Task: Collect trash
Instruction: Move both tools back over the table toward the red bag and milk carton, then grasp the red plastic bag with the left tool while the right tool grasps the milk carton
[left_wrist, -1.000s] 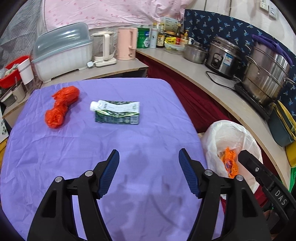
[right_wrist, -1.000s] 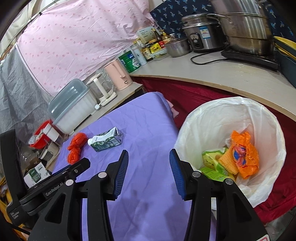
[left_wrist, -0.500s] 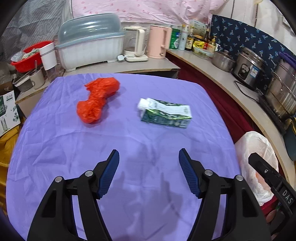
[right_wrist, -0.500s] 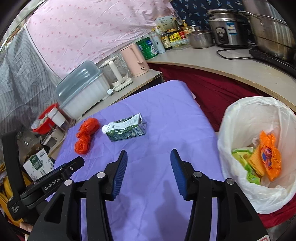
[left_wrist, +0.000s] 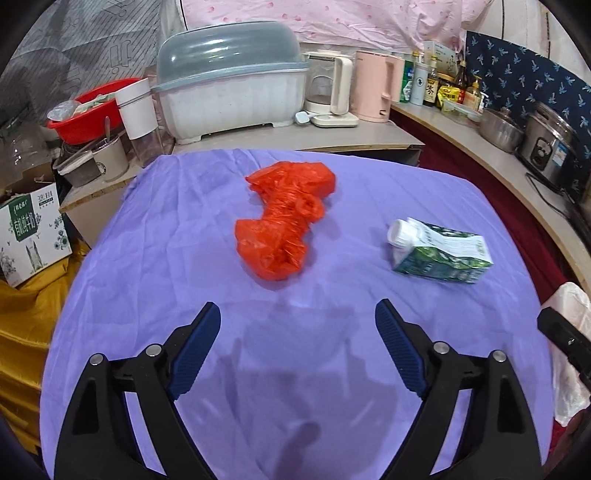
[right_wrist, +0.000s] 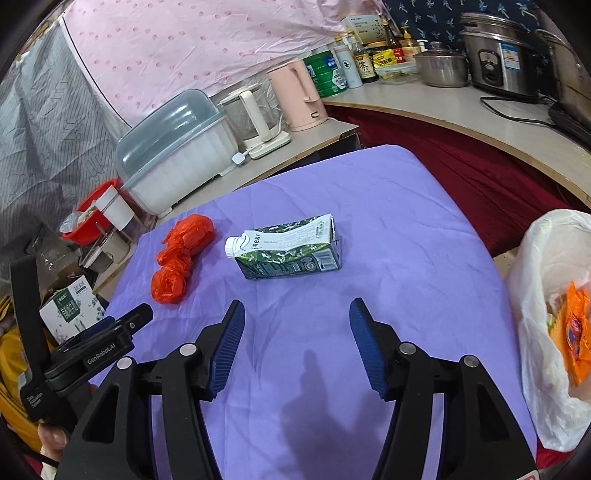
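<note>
Between the fingers of the left gripper (left_wrist: 297, 328) nothing is held; its jaws have just been opening and stand wide over the purple cloth (left_wrist: 155, 258). Jaws of the right gripper (right_wrist: 297, 325) have just been opening too, and hold nothing. Above center in the left view lies the red bag (left_wrist: 286, 218), long axis running up-right. At right lies the carton (left_wrist: 441, 254), cap pointing left. Only the right view shows the bin bag (right_wrist: 543, 295) with wrappers inside.

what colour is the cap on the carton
White cap on the green carton, clearest in the right wrist view.
</note>
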